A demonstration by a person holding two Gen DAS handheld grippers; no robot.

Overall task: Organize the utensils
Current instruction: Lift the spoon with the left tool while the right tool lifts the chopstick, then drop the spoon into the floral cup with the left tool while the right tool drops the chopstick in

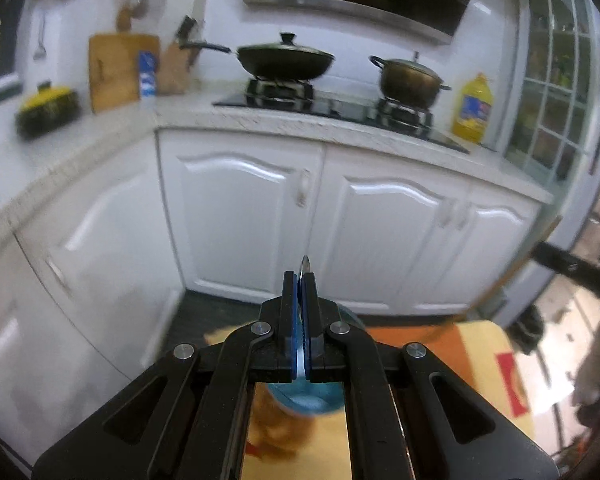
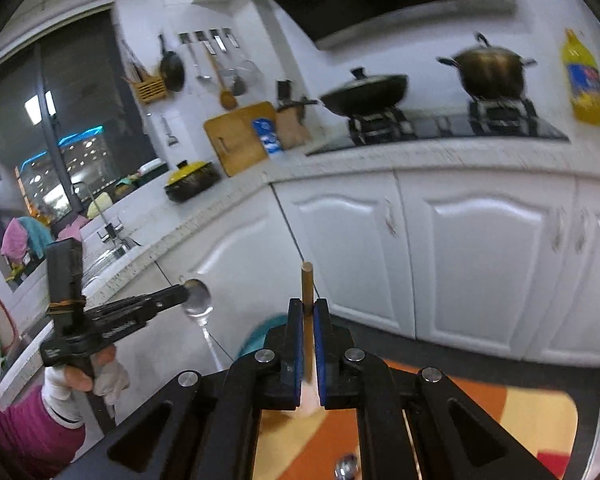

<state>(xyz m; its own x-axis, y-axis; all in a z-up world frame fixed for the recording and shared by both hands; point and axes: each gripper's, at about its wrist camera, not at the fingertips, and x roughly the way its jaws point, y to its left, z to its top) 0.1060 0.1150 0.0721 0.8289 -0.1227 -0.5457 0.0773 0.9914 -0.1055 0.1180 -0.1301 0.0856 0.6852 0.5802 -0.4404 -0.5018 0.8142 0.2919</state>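
Left wrist view first: the left gripper (image 1: 304, 280) has its black fingers (image 1: 288, 308) with blue pads pressed nearly together, pinching a shiny metal spoon (image 1: 305, 266) edge-on, its thin rim poking up just past the fingertips. The gripper hangs in mid-air facing the white cabinet doors (image 1: 240, 216); below and behind the fingers sits a blurred blue round container (image 1: 316, 400) on an orange and yellow patterned surface (image 1: 476, 344). Up on the speckled white counter (image 1: 284, 120), a black lidded wok (image 1: 286, 60) and a brass-coloured lidded pot (image 1: 410, 80) stand on the stove, well apart from the spoon. Over to the right wrist view: the right gripper (image 2: 309, 306) is closed down on a thin brown wooden stick (image 2: 307, 284), which stands upright between the blue pads and rises above the fingertips (image 2: 295, 308). To the left, the left gripper (image 2: 180, 292) appears from the side, held by a white-gloved hand (image 2: 84, 376); the metal spoon (image 2: 198, 300) shows its bowl at those fingertips, handle trailing down, near the counter's edge (image 2: 228, 208) and clear of the stick.
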